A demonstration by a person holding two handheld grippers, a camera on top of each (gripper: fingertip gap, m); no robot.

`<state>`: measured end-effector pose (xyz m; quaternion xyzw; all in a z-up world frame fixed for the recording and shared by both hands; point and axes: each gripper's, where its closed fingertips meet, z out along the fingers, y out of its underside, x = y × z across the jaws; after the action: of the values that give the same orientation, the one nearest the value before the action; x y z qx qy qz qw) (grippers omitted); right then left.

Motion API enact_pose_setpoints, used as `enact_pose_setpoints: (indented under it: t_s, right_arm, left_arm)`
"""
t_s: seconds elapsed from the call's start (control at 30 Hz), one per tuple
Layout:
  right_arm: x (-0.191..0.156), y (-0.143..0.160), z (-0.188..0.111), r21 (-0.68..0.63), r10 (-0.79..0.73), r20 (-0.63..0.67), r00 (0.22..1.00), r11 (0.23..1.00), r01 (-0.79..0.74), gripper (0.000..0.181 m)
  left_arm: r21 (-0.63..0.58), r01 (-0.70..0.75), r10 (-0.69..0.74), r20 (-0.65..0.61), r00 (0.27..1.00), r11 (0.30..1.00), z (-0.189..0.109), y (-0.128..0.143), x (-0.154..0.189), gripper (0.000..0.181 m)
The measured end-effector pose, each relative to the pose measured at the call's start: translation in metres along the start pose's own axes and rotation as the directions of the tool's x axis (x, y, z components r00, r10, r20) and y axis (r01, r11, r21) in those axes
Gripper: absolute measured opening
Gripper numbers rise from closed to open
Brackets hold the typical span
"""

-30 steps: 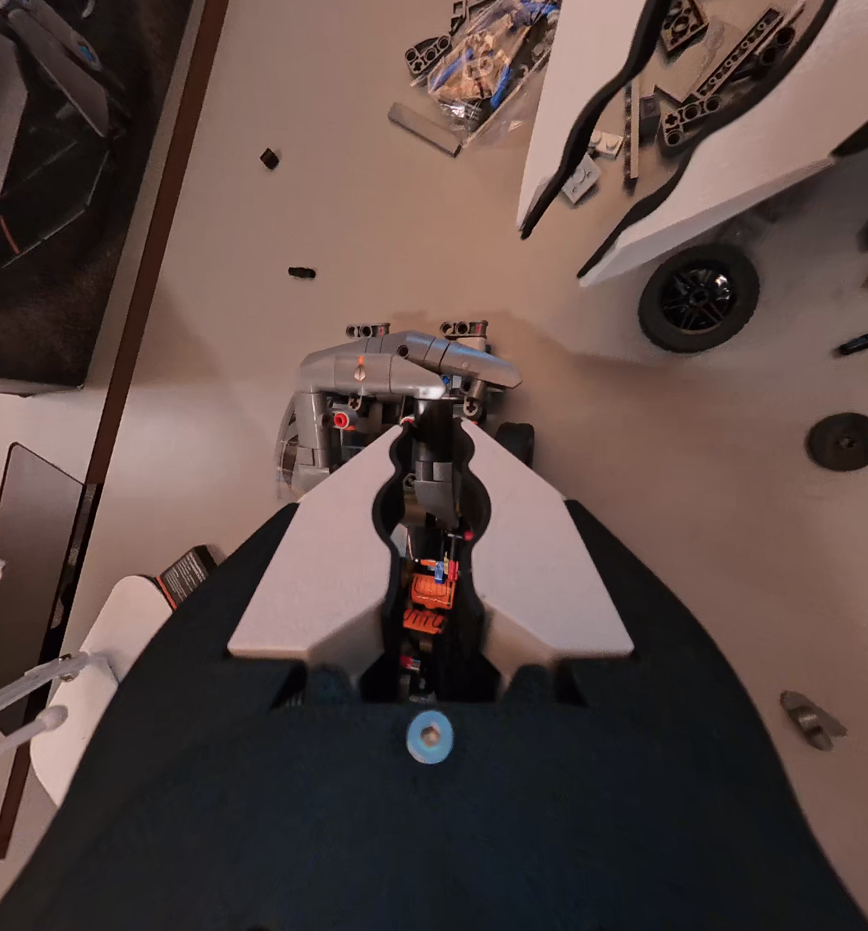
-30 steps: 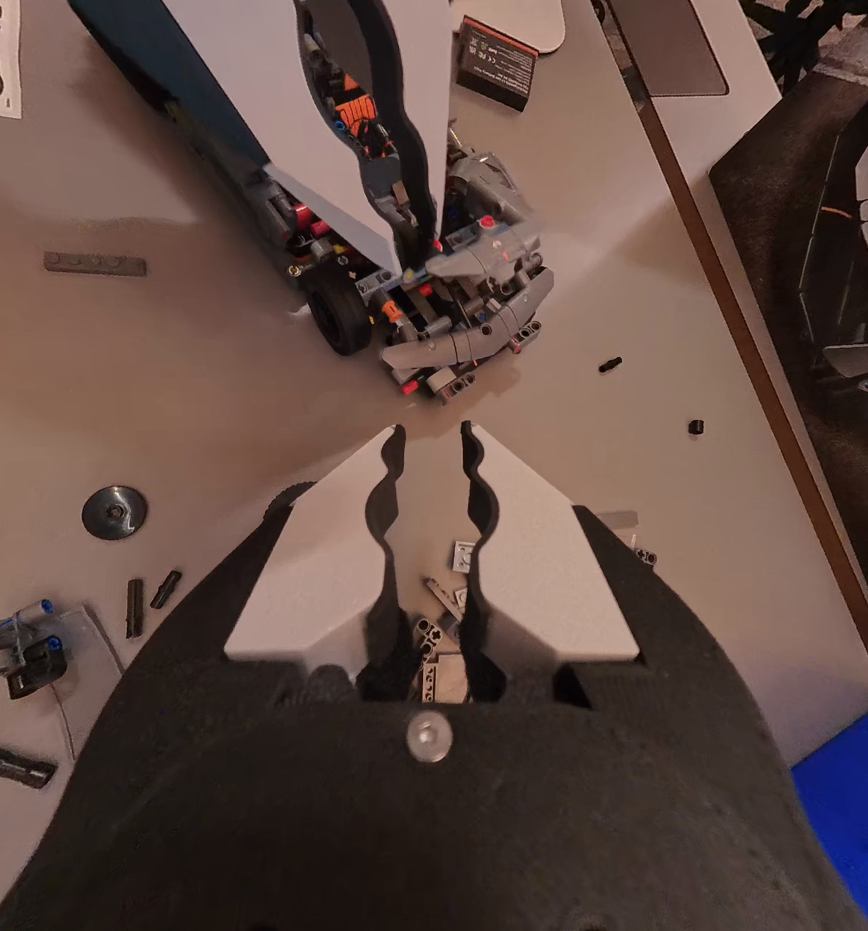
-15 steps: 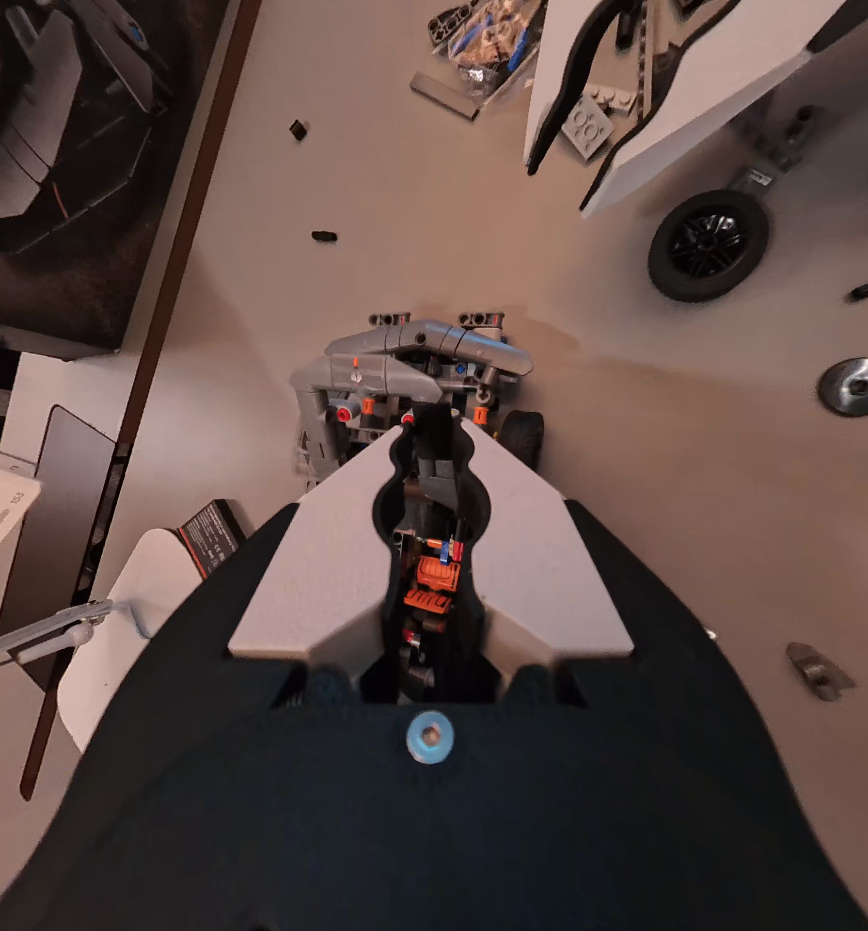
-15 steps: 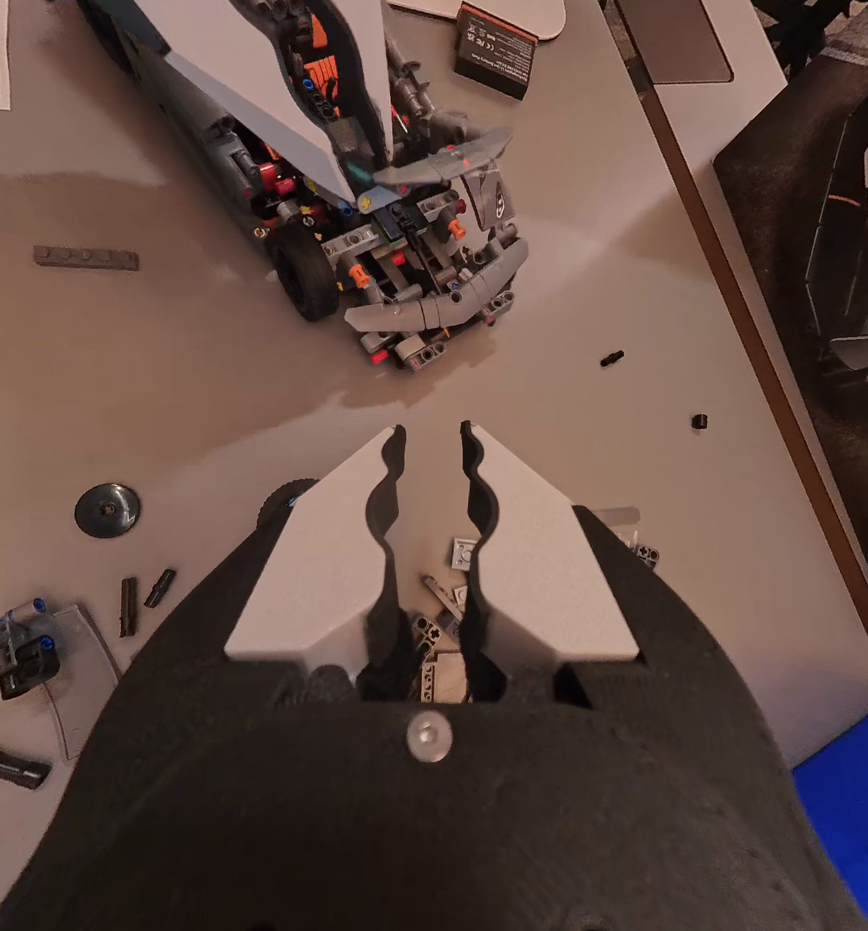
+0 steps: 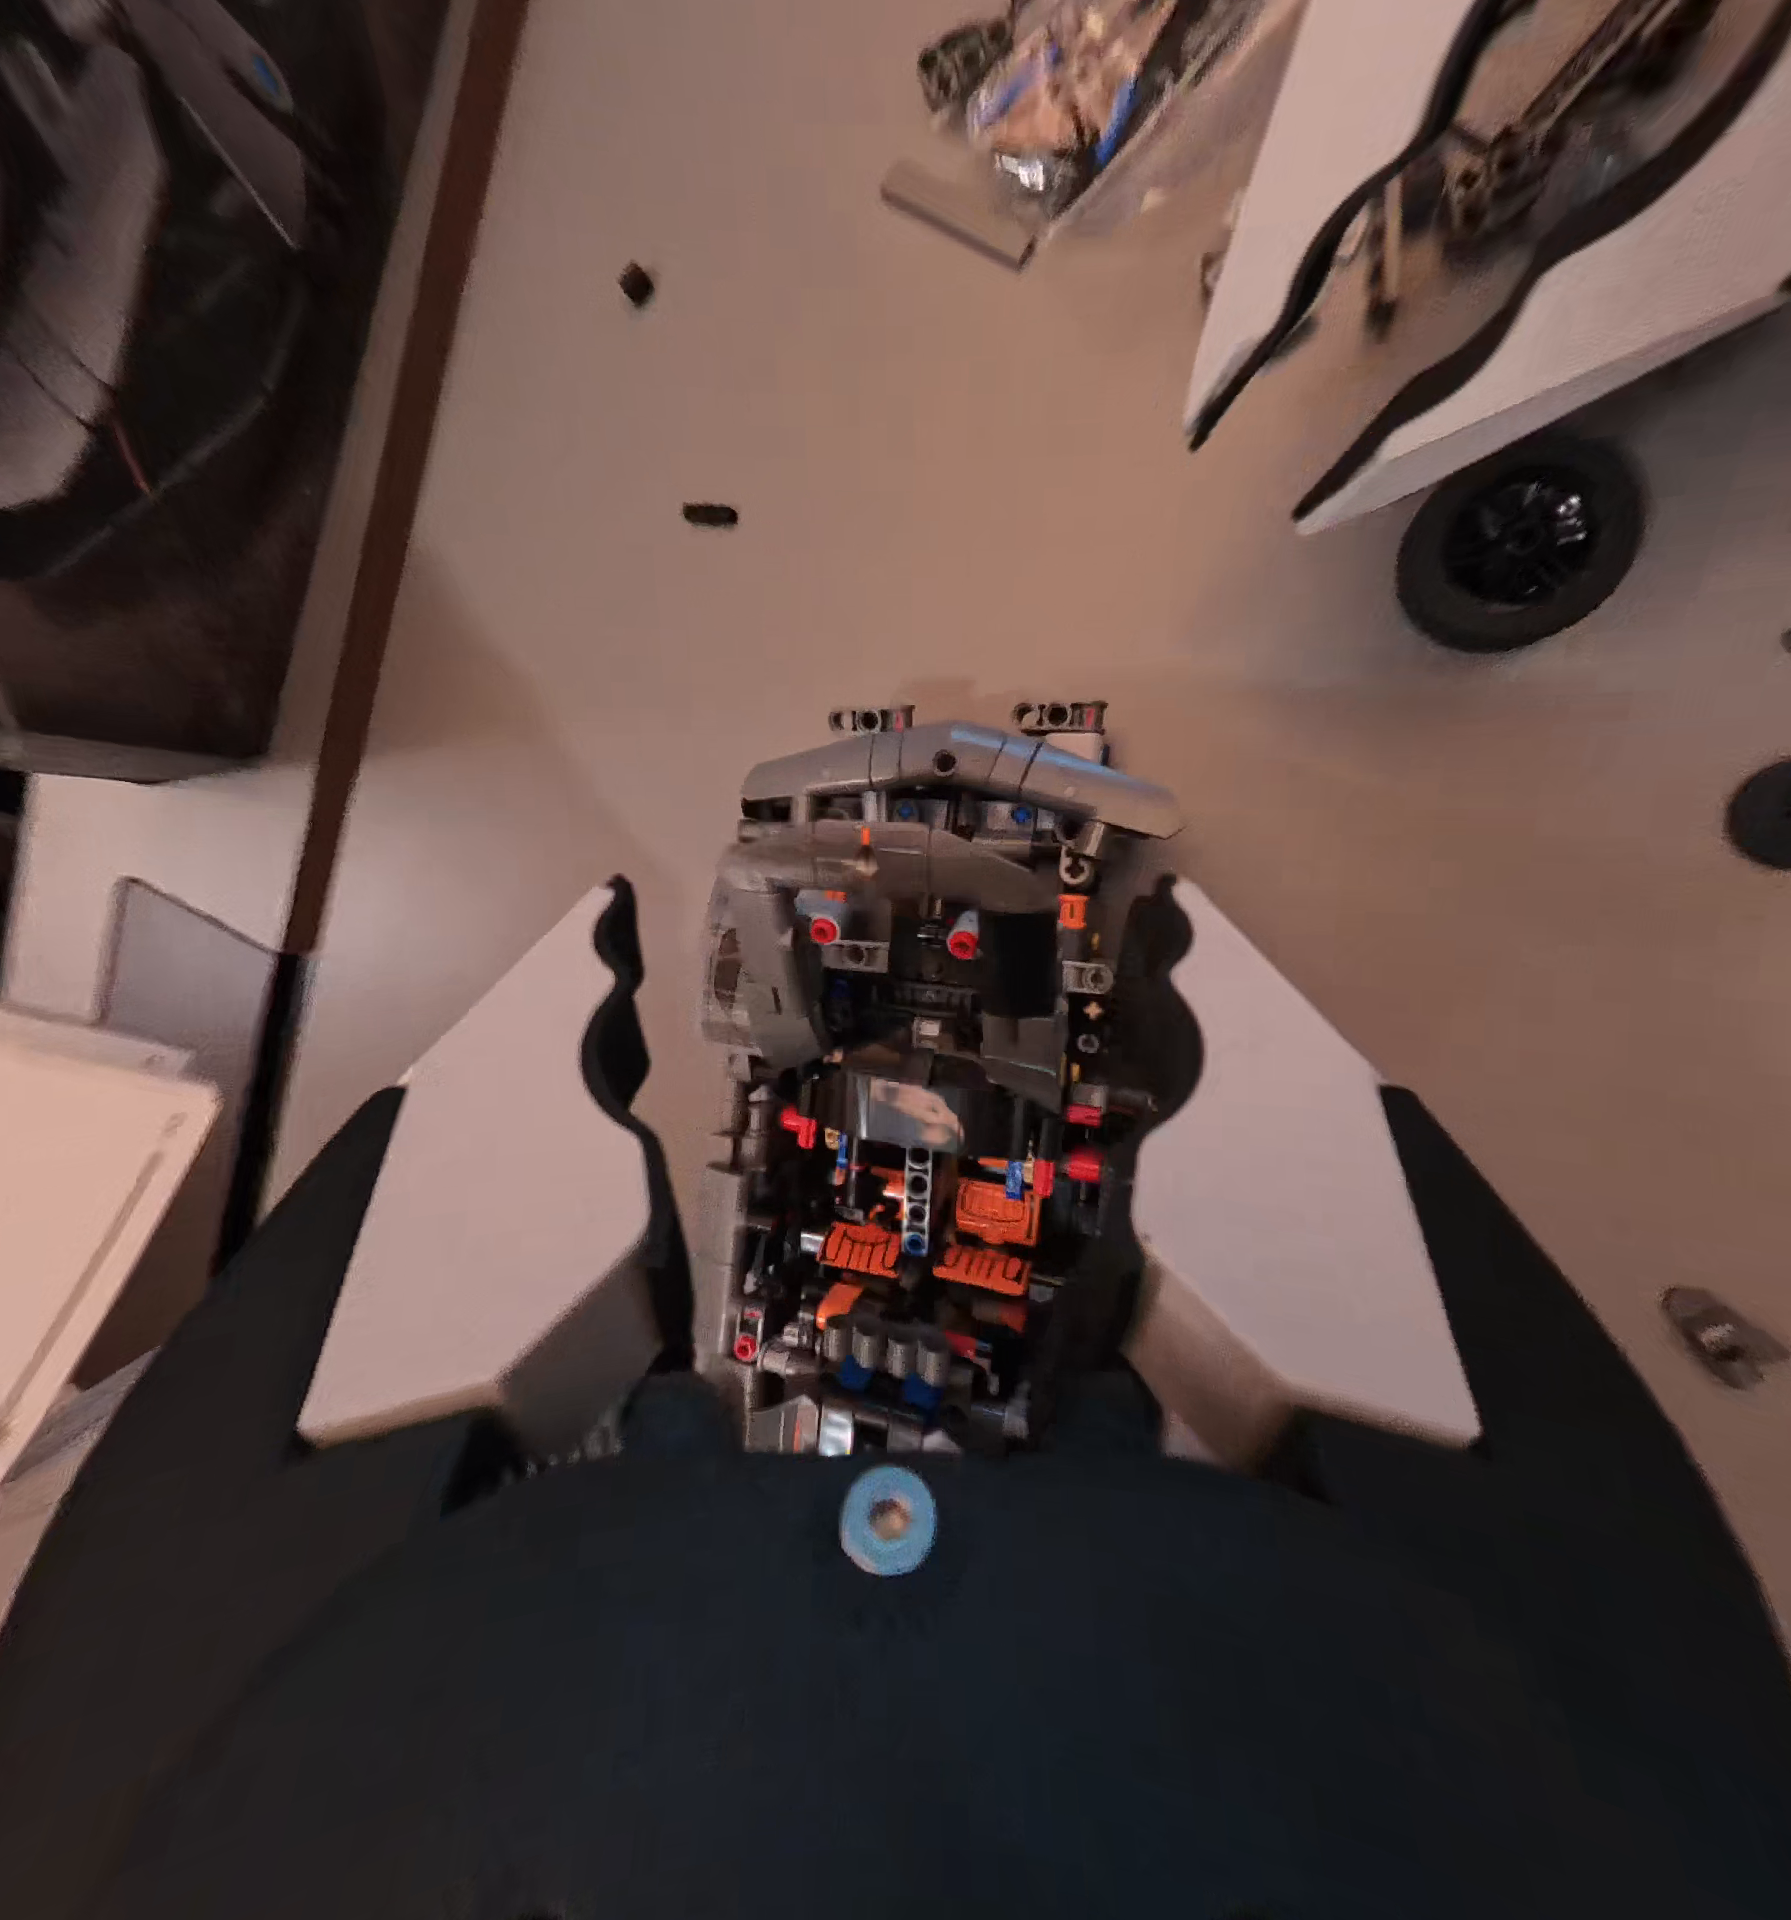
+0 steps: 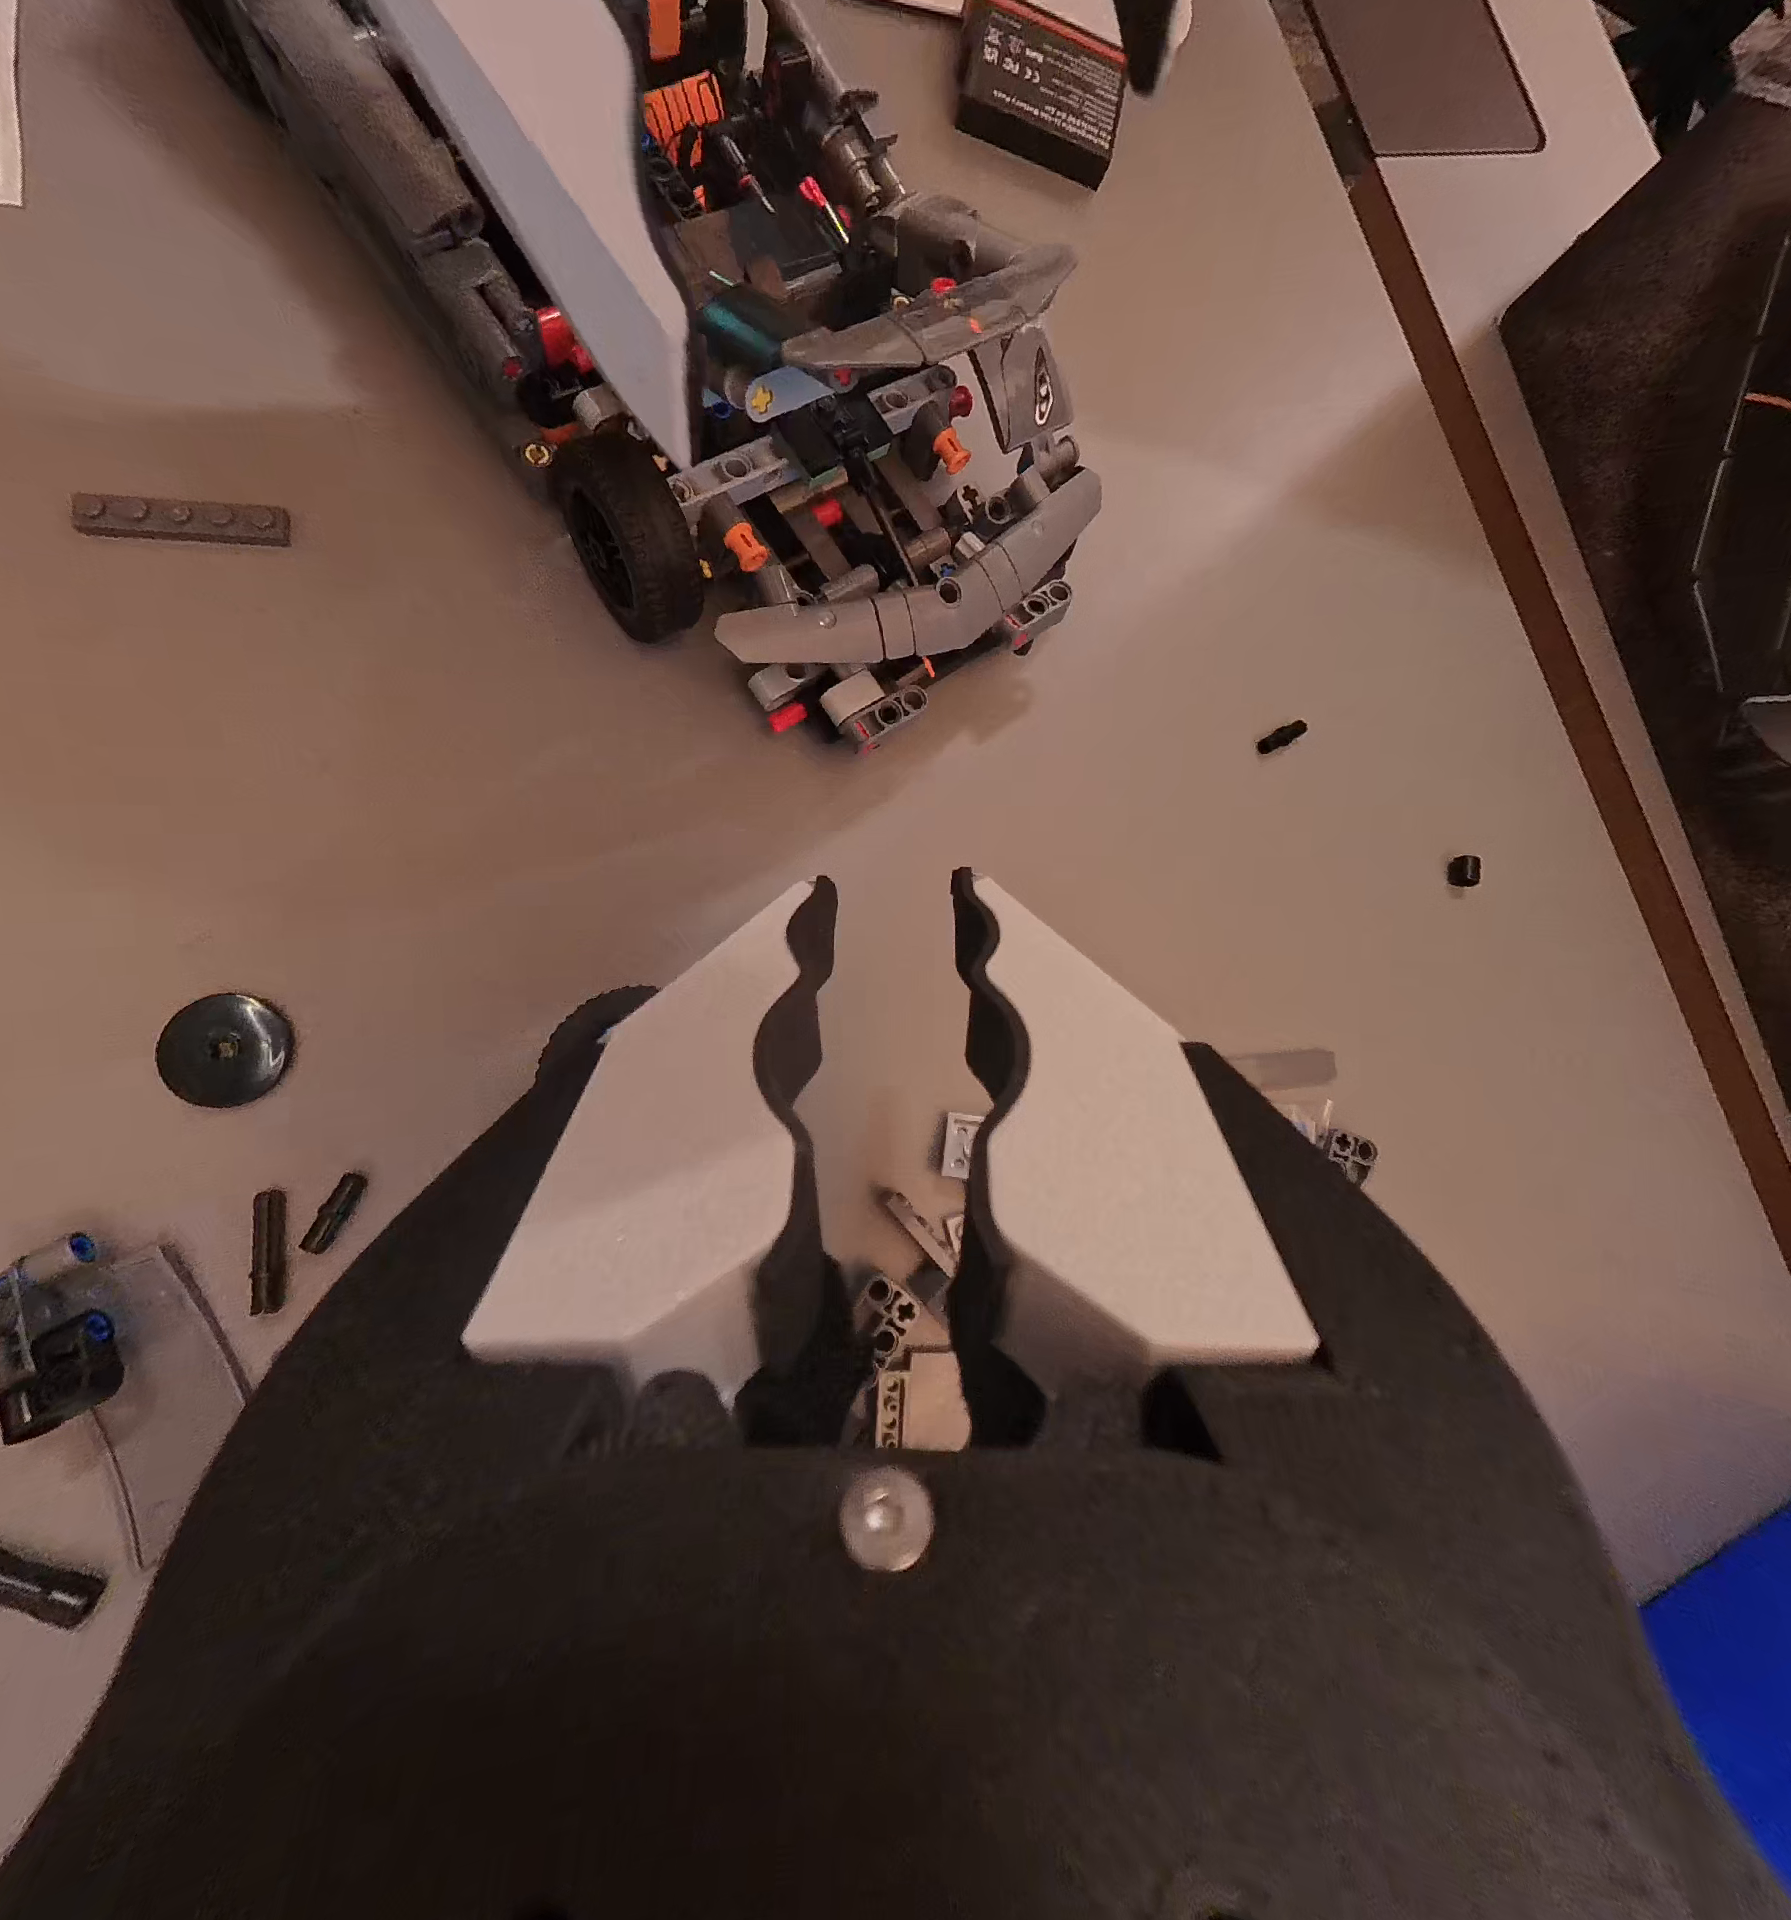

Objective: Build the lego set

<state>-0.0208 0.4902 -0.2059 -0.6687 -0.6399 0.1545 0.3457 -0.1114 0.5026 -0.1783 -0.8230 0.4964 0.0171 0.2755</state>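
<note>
The partly built grey lego car, with orange and red parts inside, stands on the pale table. My left gripper is open wide, with one finger on each side of the car's body. A gap shows on the left side, and the right pad sits close to the car. In the right wrist view the car lies ahead with a left gripper finger beside it. My right gripper is slightly open and empty, above loose grey pieces. It also shows in the left wrist view.
A loose wheel, a black disc, a grey plate, black pins and a small subassembly lie around. A parts bag is ahead. The dark set box lies past the table's brown edge. About 6 centimeters separates my right fingertips from the loose wheel.
My left gripper was shut on the middle of the car and has opened wide around it. The right gripper has hardly moved.
</note>
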Motion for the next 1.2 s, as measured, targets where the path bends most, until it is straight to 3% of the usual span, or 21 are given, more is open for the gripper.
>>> enact_pose_setpoints:
  t_s: [0.27,0.6,0.83,1.2]
  right_arm:
    - [-0.002,-0.003,-0.002,0.006,-0.007,0.004,1.000,1.000,0.007,0.021]
    - [-0.015,-0.016,0.027,0.070,0.054,0.047,0.997,0.996,-0.057,0.023]
    - [-0.026,-0.042,0.040,0.175,0.028,0.036,0.999,0.984,-0.034,0.022]
    - [-0.035,-0.030,0.062,0.090,0.005,0.034,0.999,0.996,-0.008,0.020]
  left_arm:
    - [-0.075,0.070,-0.086,-0.225,0.971,0.995,0.031,0.014,0.005,0.081]
    - [-0.066,0.038,-0.051,-0.216,0.975,0.997,0.022,0.016,0.007,0.081]
    - [-0.053,0.002,-0.013,-0.223,0.975,0.999,0.020,0.012,0.016,0.081]
    - [-0.019,-0.010,0.005,-0.243,0.970,1.000,0.017,0.006,0.020,0.080]
